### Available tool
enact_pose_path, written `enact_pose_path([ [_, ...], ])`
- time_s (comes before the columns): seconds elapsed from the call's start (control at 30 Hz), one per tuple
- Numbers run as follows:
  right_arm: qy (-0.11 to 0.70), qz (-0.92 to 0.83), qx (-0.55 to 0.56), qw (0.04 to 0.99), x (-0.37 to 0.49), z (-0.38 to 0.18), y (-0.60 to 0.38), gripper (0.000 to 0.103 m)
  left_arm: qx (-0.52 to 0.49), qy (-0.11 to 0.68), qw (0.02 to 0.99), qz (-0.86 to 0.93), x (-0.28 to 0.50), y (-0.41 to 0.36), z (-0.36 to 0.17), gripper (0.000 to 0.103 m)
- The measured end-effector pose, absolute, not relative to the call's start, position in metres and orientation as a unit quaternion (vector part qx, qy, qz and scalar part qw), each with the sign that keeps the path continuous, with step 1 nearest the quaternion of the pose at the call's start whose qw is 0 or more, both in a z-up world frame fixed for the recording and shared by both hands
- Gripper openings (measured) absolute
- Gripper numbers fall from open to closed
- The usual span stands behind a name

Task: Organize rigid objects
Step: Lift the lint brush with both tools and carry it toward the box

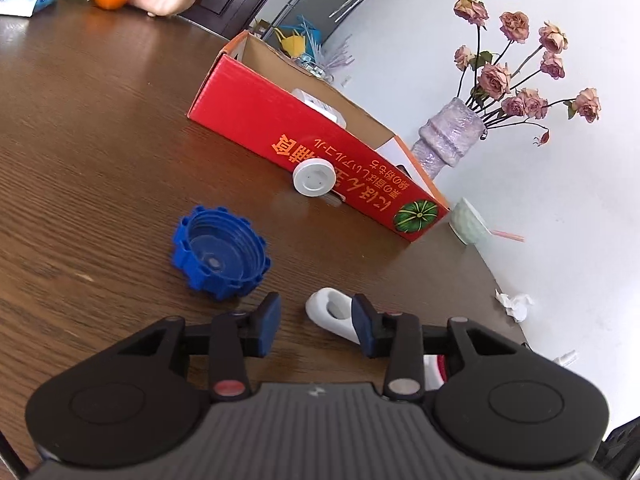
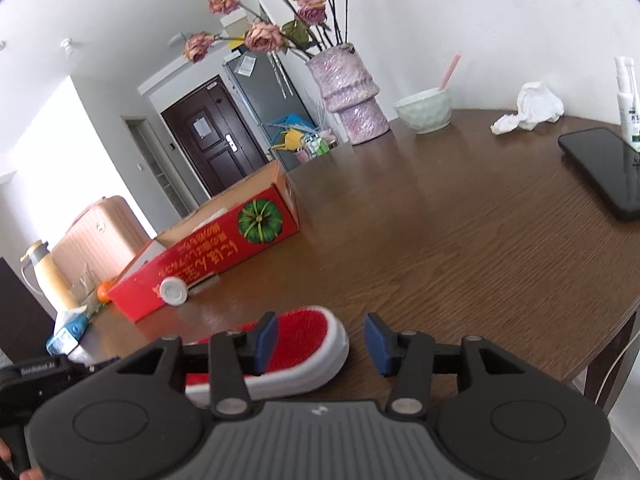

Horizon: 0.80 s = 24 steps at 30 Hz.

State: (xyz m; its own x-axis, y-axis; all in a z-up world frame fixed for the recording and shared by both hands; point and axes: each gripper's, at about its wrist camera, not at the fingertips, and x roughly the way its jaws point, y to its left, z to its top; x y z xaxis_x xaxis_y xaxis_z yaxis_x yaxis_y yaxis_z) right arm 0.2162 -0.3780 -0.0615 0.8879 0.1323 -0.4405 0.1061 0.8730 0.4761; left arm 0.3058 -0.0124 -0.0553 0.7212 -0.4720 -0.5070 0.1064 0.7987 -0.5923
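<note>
A home: dining table (image 2: 460, 216), fridge (image 2: 264, 92), vase of dried roses (image 2: 352, 92).

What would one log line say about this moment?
left gripper: open, at white brush handle | right gripper: open, over red-bristled brush head | red cardboard box: on table

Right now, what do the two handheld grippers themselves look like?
Both match: the left gripper and right gripper each have a matte black body with two round housings, a ribbed grey centre plate bearing a small logo, black linkage arms with silver pivot pins, and blue pads on the fingers. One left pivot looks reddish. No cables or sleeves show.
</note>
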Motion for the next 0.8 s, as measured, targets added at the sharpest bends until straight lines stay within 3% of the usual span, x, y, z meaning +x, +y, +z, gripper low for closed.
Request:
enact_pose_path([
  [0.03, 0.237, 0.010, 0.256, 0.937, 0.217, -0.064, -0.378, 0.047, -0.267, 0.340, 0.887, -0.165, 0.308, -0.014, -0.055, 0.026],
  [0.07, 0.235, 0.012, 0.261, 0.936, 0.218, -0.065, -0.379, 0.045, -0.265, 0.345, 0.884, -0.169, 0.310, -0.015, -0.056, 0.023],
  [0.33, 0.239, 0.025, 0.250, 0.938, 0.222, -0.062, -0.375, 0.034, -0.223, 0.323, 0.904, -0.173, 0.303, -0.023, -0.049, 0.023],
  [0.37, 0.238, 0.023, 0.246, 0.939, 0.222, -0.059, -0.375, 0.029, -0.213, 0.316, 0.907, -0.178, 0.299, -0.024, -0.045, 0.022],
  [0.4, 0.233, 0.028, 0.245, 0.941, 0.221, -0.057, -0.375, 0.024, -0.224, 0.316, 0.897, -0.211, 0.297, -0.023, -0.042, 0.006],
  [0.43, 0.222, 0.041, 0.251, 0.941, 0.218, -0.054, -0.376, 0.021, -0.251, 0.322, 0.876, -0.256, 0.297, -0.022, -0.041, 0.005],
  [0.5, 0.213, 0.094, 0.266, 0.936, 0.219, -0.047, -0.372, 0.002, -0.252, 0.314, 0.872, -0.278, 0.295, -0.028, -0.032, 0.005],
  [0.53, 0.214, 0.097, 0.250, 0.939, 0.222, -0.042, -0.364, 0.002, -0.229, 0.298, 0.889, -0.263, 0.293, -0.030, -0.027, 0.006],
  [0.6, 0.212, 0.070, 0.205, 0.953, 0.229, -0.037, -0.347, 0.004, -0.209, 0.287, 0.906, -0.229, 0.298, -0.028, -0.025, 0.007],
  [0.67, 0.228, 0.057, 0.203, 0.951, 0.239, -0.039, -0.343, 0.010, -0.210, 0.298, 0.908, -0.207, 0.310, -0.019, -0.027, 0.015],
  [0.73, 0.231, 0.072, 0.212, 0.947, 0.243, -0.040, -0.345, 0.016, -0.215, 0.298, 0.914, -0.174, 0.327, -0.008, -0.026, 0.046],
  [0.77, 0.242, 0.080, 0.212, 0.943, 0.247, -0.041, -0.344, 0.033, -0.218, 0.301, 0.916, -0.148, 0.338, -0.001, -0.023, 0.048],
  [0.8, 0.250, 0.085, 0.221, 0.939, 0.252, -0.042, -0.343, 0.041, -0.215, 0.300, 0.919, -0.139, 0.348, 0.003, -0.018, 0.048],
])
